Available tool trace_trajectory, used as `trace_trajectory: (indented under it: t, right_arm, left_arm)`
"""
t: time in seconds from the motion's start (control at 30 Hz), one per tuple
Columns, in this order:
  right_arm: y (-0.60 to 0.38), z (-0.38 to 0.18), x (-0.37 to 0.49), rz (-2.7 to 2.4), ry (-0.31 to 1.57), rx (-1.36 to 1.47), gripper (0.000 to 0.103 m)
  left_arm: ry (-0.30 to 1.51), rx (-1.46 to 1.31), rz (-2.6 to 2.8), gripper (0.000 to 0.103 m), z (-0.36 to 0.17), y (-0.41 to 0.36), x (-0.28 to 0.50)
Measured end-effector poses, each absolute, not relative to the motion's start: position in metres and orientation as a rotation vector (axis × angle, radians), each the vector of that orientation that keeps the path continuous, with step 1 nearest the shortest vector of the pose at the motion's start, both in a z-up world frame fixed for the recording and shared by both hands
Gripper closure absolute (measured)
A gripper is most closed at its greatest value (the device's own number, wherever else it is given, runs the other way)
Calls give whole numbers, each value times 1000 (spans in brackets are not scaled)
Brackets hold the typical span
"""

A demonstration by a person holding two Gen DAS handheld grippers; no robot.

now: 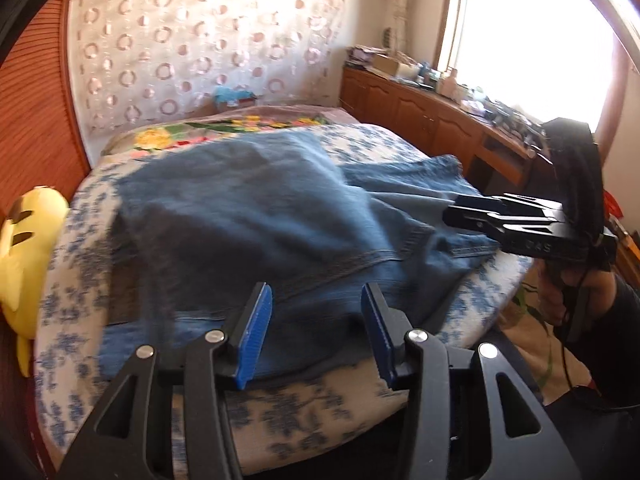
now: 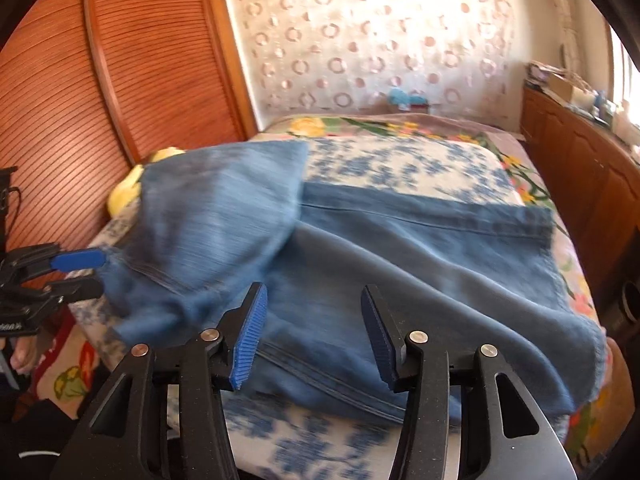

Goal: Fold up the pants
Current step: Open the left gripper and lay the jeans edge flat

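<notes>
- Bedroom setting: circle-patterned curtain (image 2: 372,40) hanging across the far wall, slatted wooden door (image 2: 100,92) off to the left of both claws.
- Bed (image 1: 280,412) fills the middle, covered by a white spread with blue flowers, and a bright floral blanket (image 1: 224,130) lies beyond that.
- Wooden cabinets (image 1: 420,112) run along the right, their surface crowded with small clutter, under a glaring window (image 1: 532,40).
- Blue jeans (image 2: 400,264) lie spread on the bed just ahead of both claws, one part folded over on the left; the cloth is blurred.
- Left claw (image 1: 316,336) is parted, blue pads clear of the denim, nothing between them.
- Right claw (image 2: 316,336) is parted too, empty, hovering over the near edge of the jeans.
- Yellow plush toy (image 1: 28,248) sits at the bed's left edge, beside the door.
</notes>
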State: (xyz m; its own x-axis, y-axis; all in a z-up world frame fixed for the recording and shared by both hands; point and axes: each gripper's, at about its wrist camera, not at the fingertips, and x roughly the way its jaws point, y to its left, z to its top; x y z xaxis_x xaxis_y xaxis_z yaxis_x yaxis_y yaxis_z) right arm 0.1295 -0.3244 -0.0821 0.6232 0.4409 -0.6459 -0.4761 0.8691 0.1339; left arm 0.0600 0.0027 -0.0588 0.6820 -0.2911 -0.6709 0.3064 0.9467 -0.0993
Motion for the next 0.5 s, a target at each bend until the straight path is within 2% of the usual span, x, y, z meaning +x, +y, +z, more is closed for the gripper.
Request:
trace_trajectory:
  t: [0.3,0.5]
  right_arm:
    - [-274,-79,123,621,733,-70,51]
    - [-263,-106,125,584,814,-158,51]
  left_arm:
    - [769,-30,-142,57,-91,70,70]
    - [832,-61,-158,57,-124,79,75]
